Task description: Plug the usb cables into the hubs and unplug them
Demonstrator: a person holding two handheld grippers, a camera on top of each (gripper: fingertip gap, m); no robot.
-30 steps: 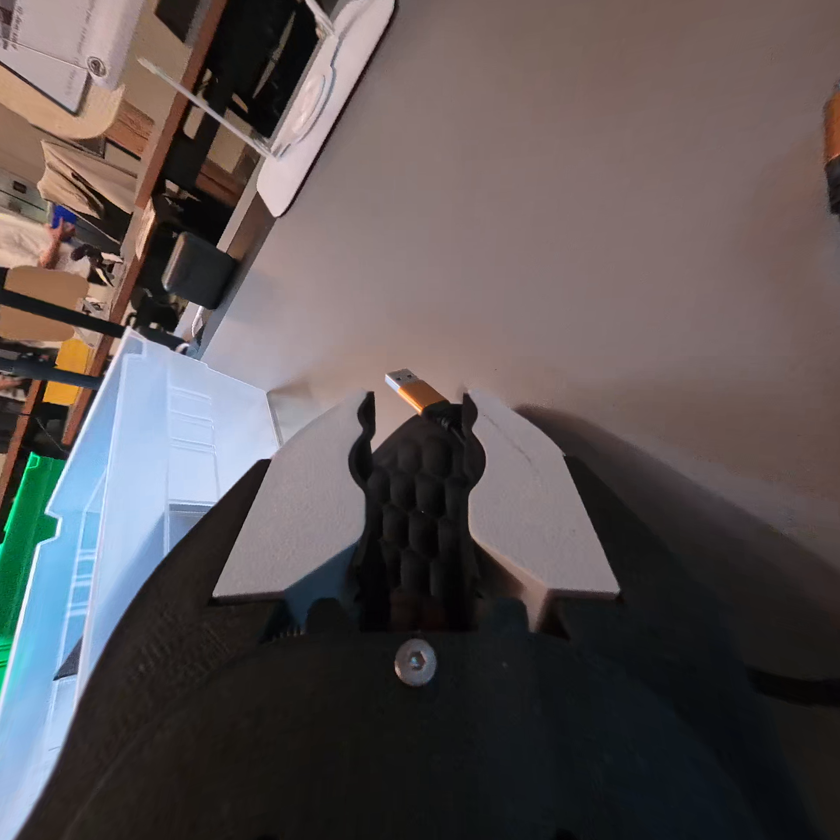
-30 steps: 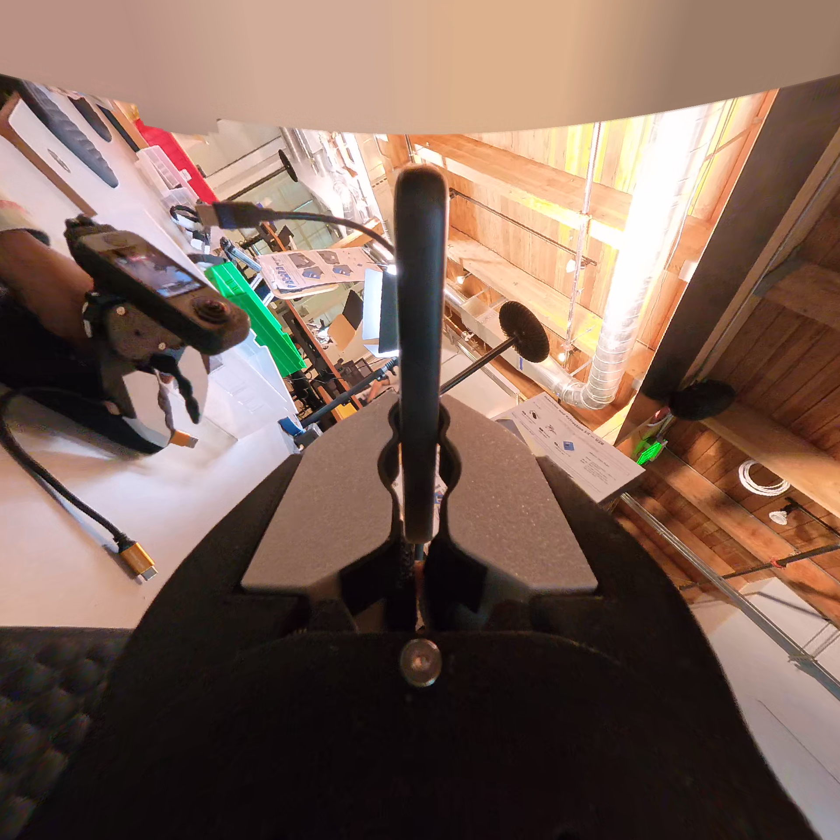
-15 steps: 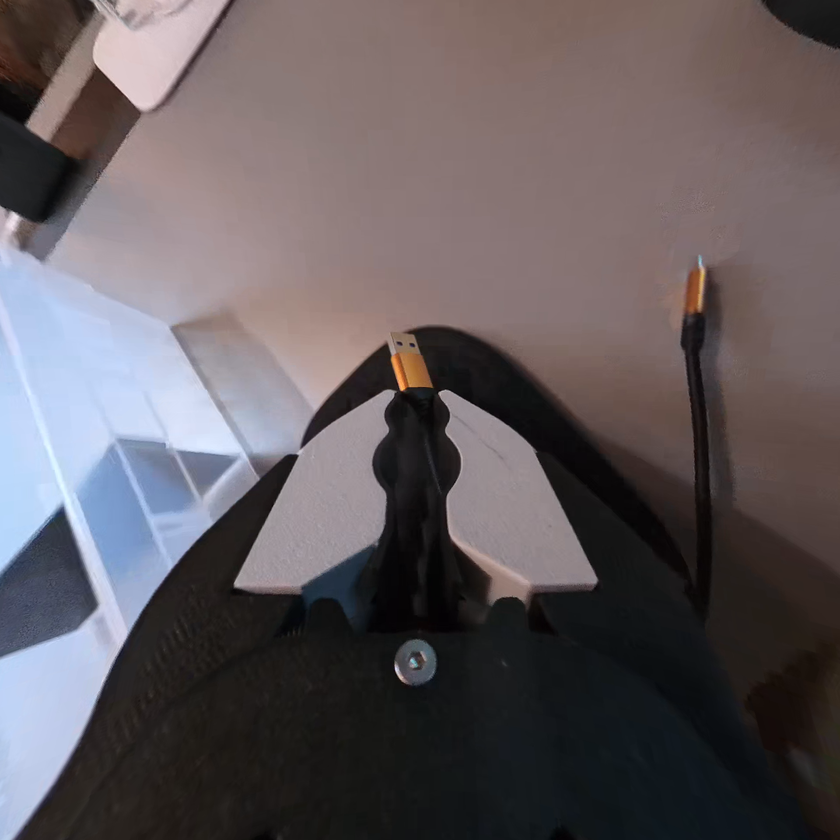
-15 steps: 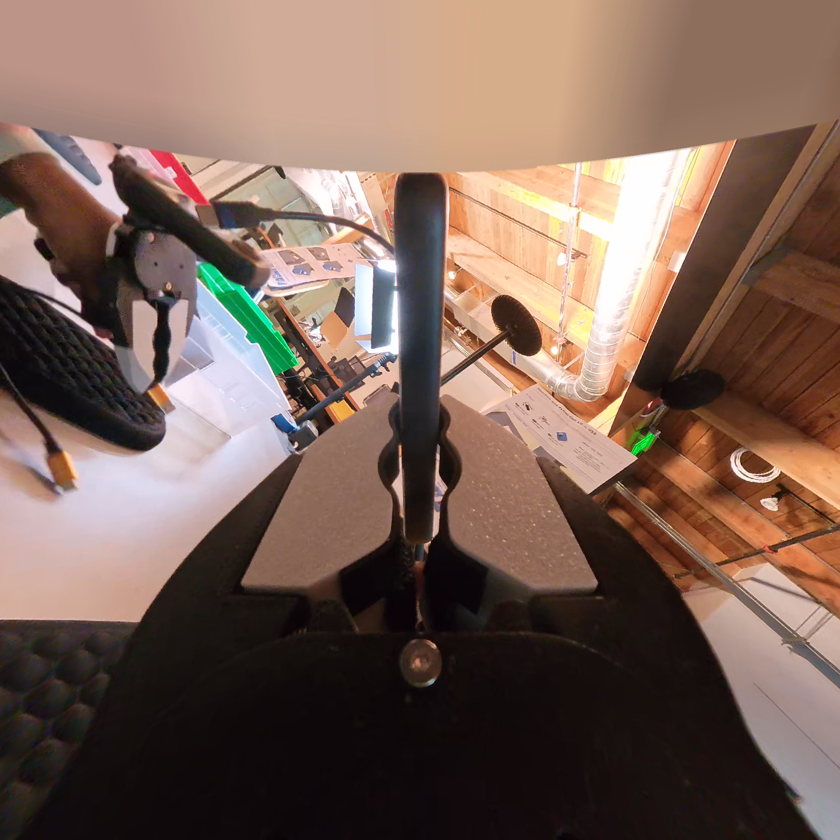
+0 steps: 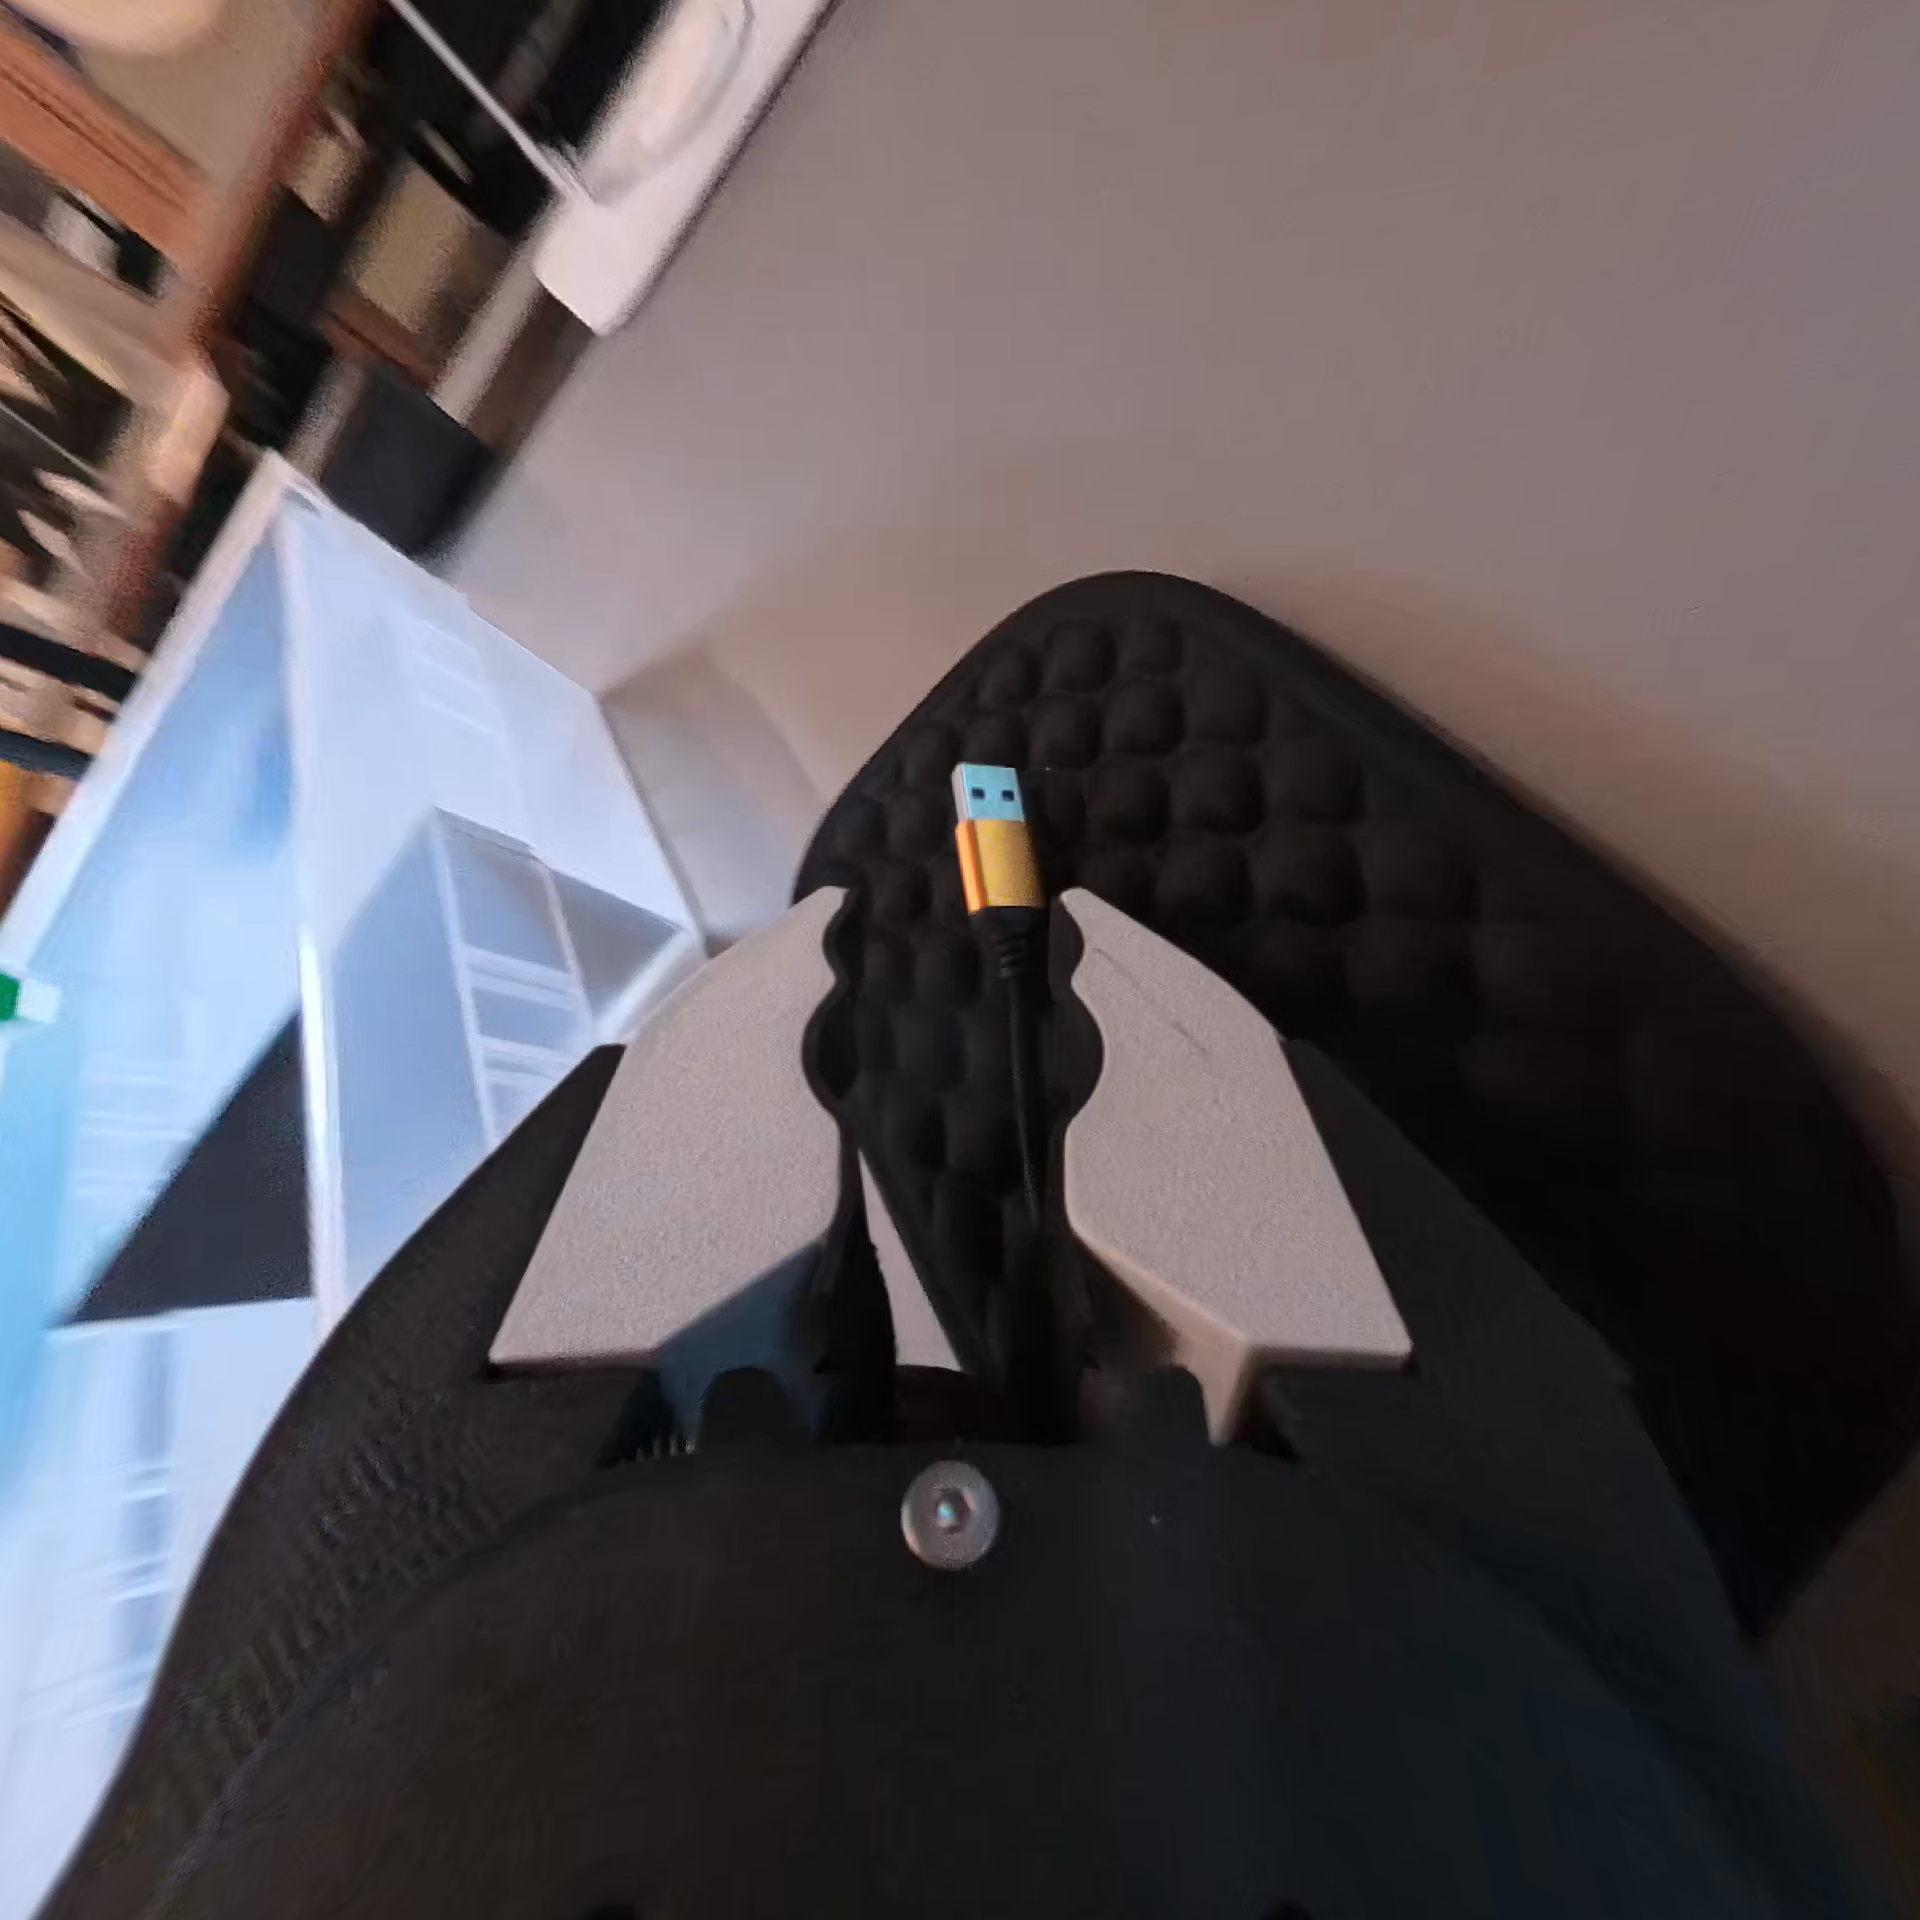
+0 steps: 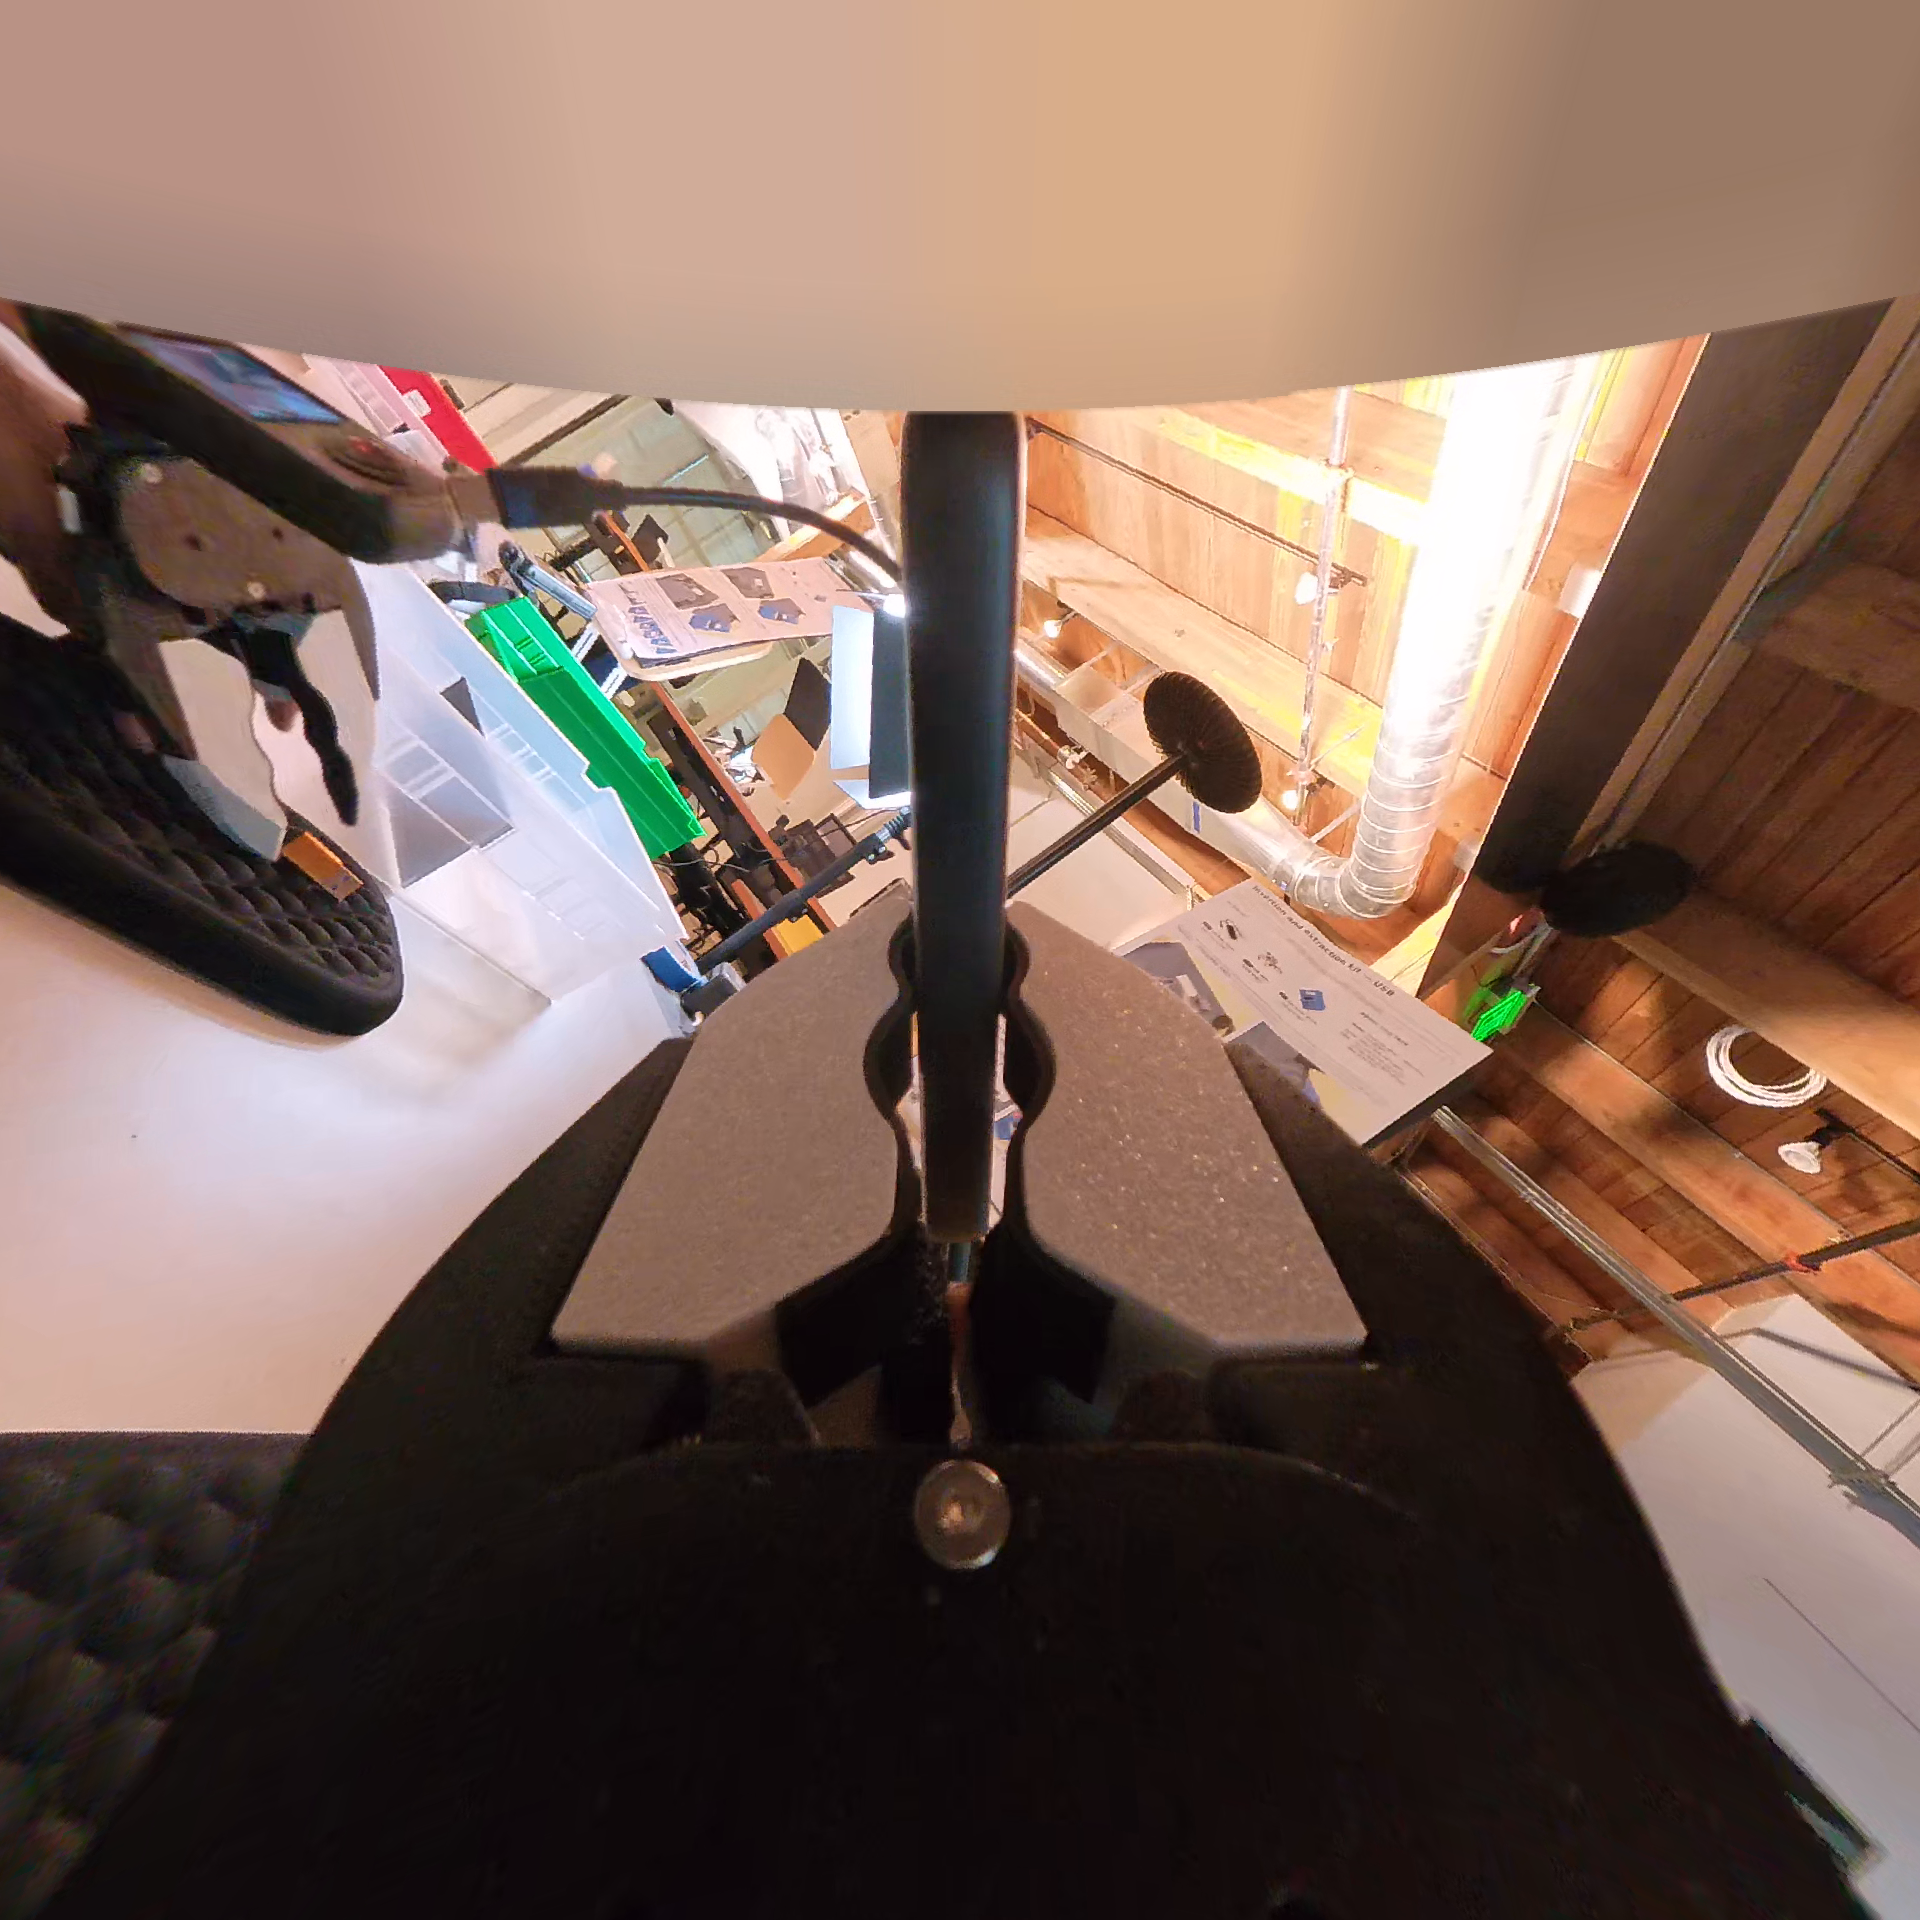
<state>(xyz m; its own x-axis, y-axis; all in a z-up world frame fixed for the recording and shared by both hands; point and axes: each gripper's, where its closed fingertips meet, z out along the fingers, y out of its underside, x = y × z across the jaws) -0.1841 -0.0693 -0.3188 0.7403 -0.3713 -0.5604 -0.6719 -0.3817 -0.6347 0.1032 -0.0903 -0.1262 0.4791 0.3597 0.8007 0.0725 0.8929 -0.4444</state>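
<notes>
White table: my work surface, plain and matte. On it: a black bumpy pad ahead of me; a clear plastic bin just left of the pad; a white flat item at the far edge, blurred. A second bumpy pad lies at my near left.

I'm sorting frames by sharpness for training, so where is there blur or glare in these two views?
Left wrist view: the clear bin and shelves on the left are smeared by motion, while the orange plug stays sharp. Right wrist view: mostly crisp, but the lit strip by the silver duct is blown out, and a smooth beige patch fills the top.
</notes>
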